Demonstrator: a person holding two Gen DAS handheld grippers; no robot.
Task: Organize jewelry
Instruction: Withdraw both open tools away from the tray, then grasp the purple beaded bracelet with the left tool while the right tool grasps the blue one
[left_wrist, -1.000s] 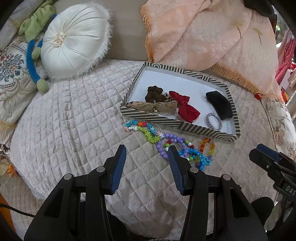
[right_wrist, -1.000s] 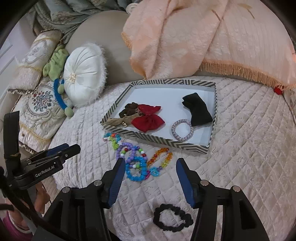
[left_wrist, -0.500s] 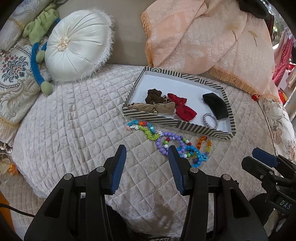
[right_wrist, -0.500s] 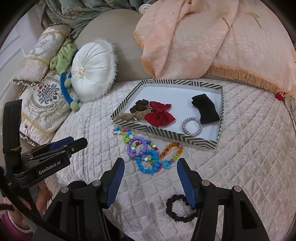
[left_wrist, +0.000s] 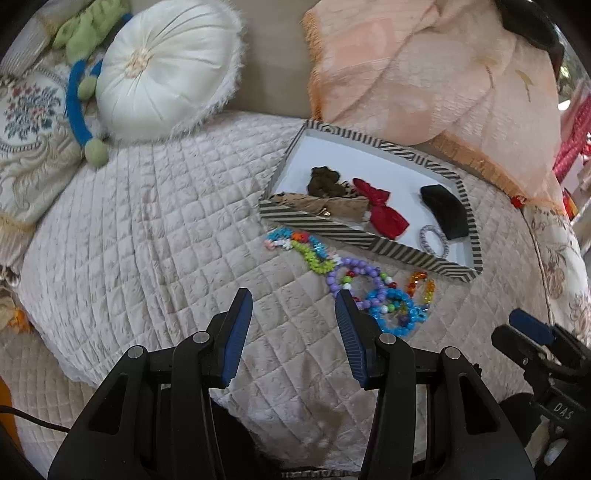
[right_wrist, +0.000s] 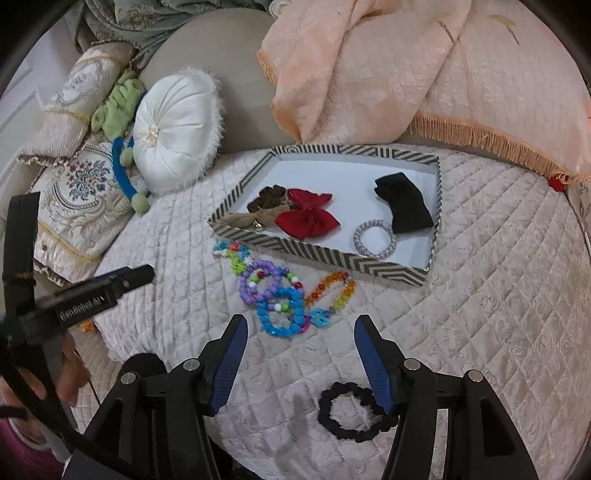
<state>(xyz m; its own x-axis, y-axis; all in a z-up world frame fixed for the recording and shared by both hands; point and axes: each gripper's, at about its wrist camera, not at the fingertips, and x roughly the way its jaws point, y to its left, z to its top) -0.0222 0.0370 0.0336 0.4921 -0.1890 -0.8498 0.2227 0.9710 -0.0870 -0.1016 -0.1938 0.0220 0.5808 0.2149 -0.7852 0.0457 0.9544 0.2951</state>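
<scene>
1. Partway through, by the look of it: the striped tray (right_wrist: 321, 254) on the quilted bed (right_wrist: 480, 332) already holds a brown scrunchie (right_wrist: 267, 195), a tan bow (right_wrist: 243, 218), a red bow (right_wrist: 308, 218), a black bow (right_wrist: 404, 202) and a pale spiral hair tie (right_wrist: 375, 238).
2. Left to sort: the tangle of beaded bracelets (right_wrist: 284, 291) lies on the quilt just outside the tray's near wall, multicoloured, purple, blue and orange strands overlapping.
3. Also waiting: a black scrunchie (right_wrist: 352, 411) sits close in, partly under the right gripper's (right_wrist: 301, 360) finger.
4. Right gripper: jaws spread, nothing between them, poised above the quilt between scrunchie and beads.
5. Left gripper (left_wrist: 293, 332): jaws spread wide and empty too, hanging over bare quilt, beads just beyond its right finger.
6. Writing: the left tool's side reads "GenRobot.AI" (right_wrist: 79, 304) in the right view; the right tool shows "DAS" (left_wrist: 561, 408), the rest cut off.
7. My call: beads or black scrunchie go next.
</scene>
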